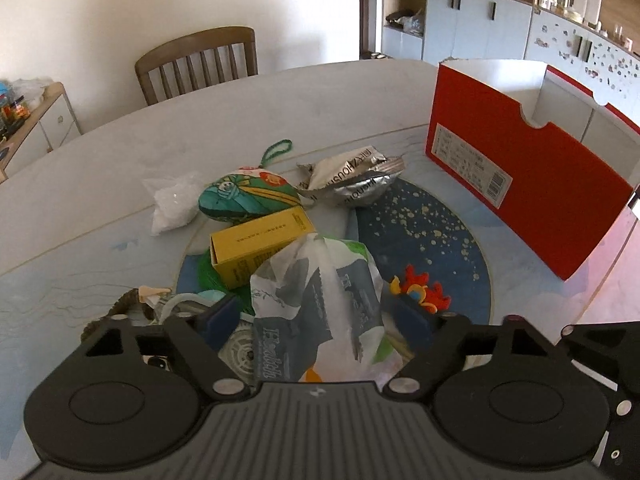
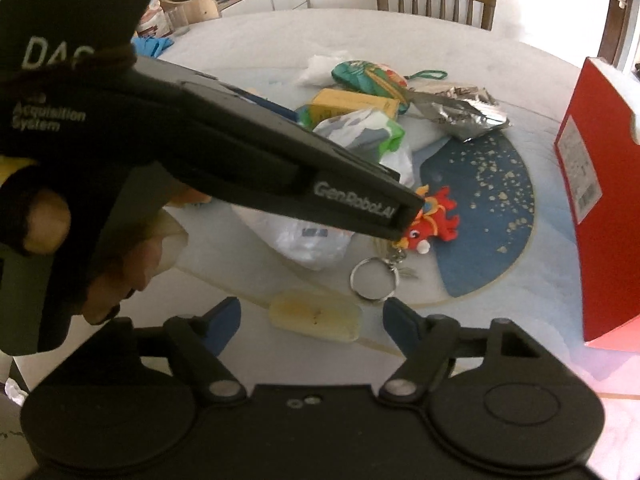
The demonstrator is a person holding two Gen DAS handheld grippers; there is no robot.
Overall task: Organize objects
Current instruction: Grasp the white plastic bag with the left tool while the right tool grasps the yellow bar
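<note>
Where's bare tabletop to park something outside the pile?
Free: the blue mat between the foil bag and red box, and the far table before the chair. Crowded: around the yellow box and plastic bag.

The bench (image 1: 280, 96) is smooth, pale and matt; at its 12 o'clock edge stands a wooden chair (image 1: 198, 62). The red box (image 1: 532, 184) at 2 o'clock is matt cardboard with a paper label. A crinkled foil pouch (image 1: 352, 178) shines silver. The yellow carton (image 1: 260, 244) is matt card, the plastic bag (image 1: 320, 308) thin and creased, the dragon keychain (image 2: 434, 218) plush cloth on a shiny metal ring (image 2: 372, 280)
</note>
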